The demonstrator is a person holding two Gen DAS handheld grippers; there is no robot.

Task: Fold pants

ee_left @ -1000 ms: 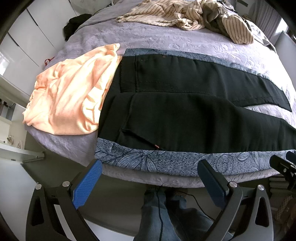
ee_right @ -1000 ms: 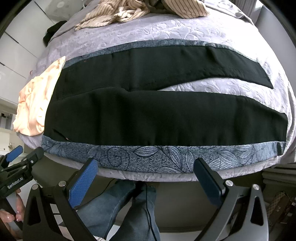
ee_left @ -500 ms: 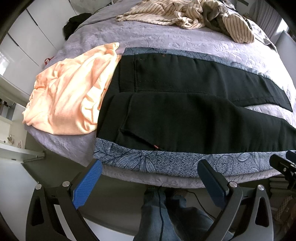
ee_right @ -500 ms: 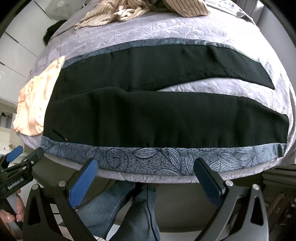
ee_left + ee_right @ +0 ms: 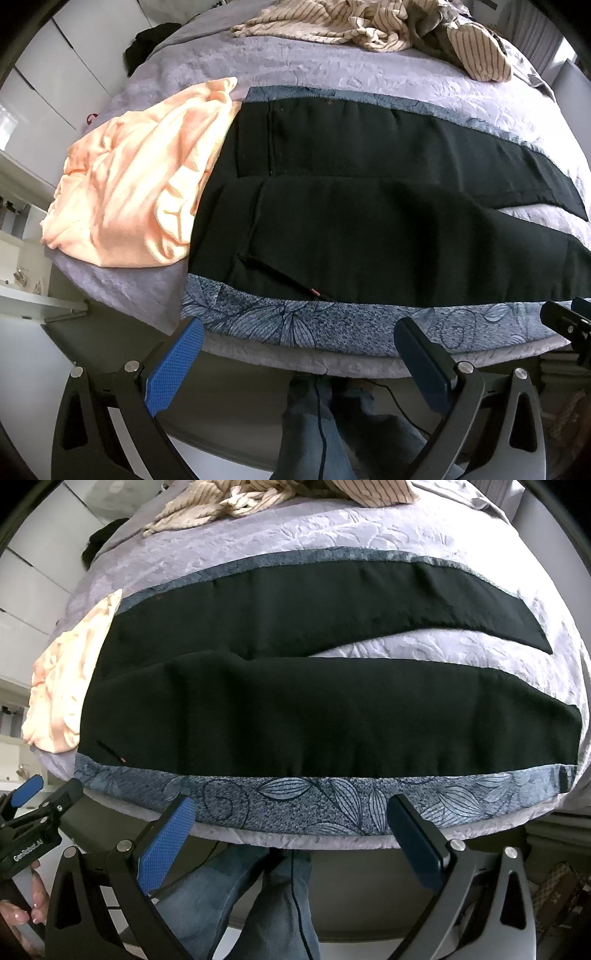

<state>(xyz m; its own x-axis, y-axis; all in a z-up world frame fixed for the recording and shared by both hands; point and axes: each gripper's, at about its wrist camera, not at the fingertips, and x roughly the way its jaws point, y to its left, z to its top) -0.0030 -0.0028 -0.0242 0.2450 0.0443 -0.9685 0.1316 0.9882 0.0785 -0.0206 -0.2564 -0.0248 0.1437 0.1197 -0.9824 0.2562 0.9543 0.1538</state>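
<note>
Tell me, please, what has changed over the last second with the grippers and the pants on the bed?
Very little. Both views shift slightly, so each gripper drifted a touch, with no clear direction. Nothing was grasped or released: the left gripper and right gripper stay open, short of the bed edge. The black pants remain spread flat, legs apart, beside the peach garment.

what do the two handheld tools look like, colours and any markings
Both match: the left tool and right tool have black frames with triangular cut-outs and silver screw heads. Each has two flat fingers: one shows a blue textured pad, the other looks dark navy. The left tool's body, seen from the right wrist, carries white "GenRobot.AI" lettering. The person wears blue jeans.
</note>
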